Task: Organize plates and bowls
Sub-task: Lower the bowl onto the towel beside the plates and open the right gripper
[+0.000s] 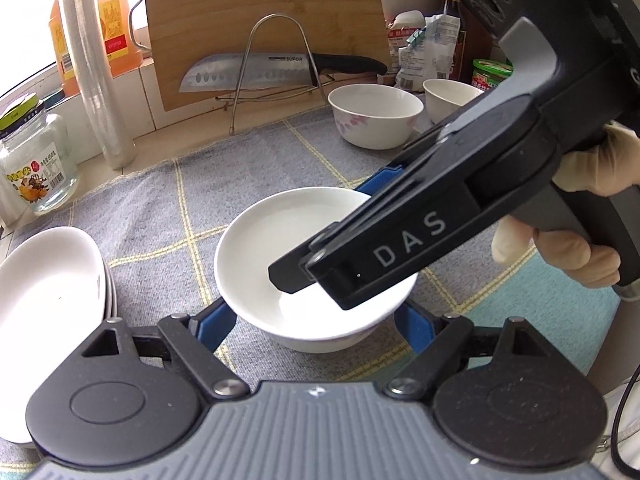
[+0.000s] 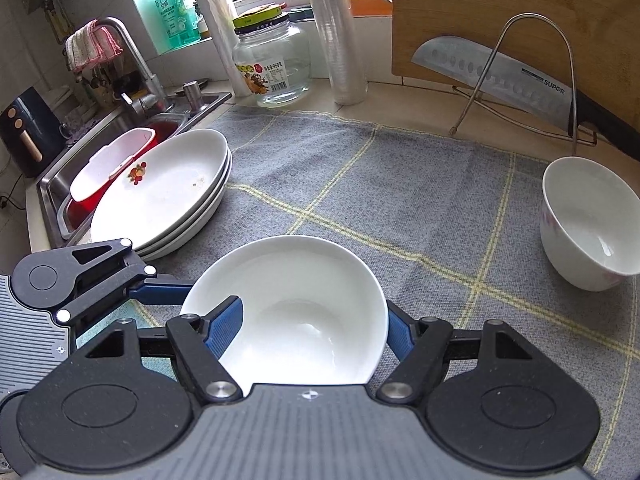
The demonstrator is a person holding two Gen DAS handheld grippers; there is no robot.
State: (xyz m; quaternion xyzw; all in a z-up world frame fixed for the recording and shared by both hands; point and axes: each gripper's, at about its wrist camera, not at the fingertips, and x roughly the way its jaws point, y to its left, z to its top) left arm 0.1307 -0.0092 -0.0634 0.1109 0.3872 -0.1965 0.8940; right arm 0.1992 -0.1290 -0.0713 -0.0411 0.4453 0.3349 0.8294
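Observation:
A plain white bowl (image 1: 276, 236) (image 2: 304, 296) sits on the grey checked mat. My right gripper (image 2: 314, 326) grips its near rim, one blue finger (image 2: 226, 326) inside the bowl and the other outside the wall. In the left wrist view this gripper (image 1: 328, 264) reaches in from the right. My left gripper (image 1: 312, 326) is open, its blue fingers (image 1: 214, 322) on either side of the bowl's base; it also shows in the right wrist view (image 2: 80, 276) at the bowl's left. A stack of white plates (image 2: 168, 188) (image 1: 44, 300) lies to the left. Two more white bowls (image 1: 376, 120) (image 1: 450, 98) stand at the back right.
A knife (image 1: 260, 72) rests on a wire rack before a wooden cutting board (image 1: 260, 12). A glass jar (image 2: 274, 62), a stack of clear cups (image 2: 340, 40) and bottles line the back. The sink (image 2: 116, 152) with a red basin is far left.

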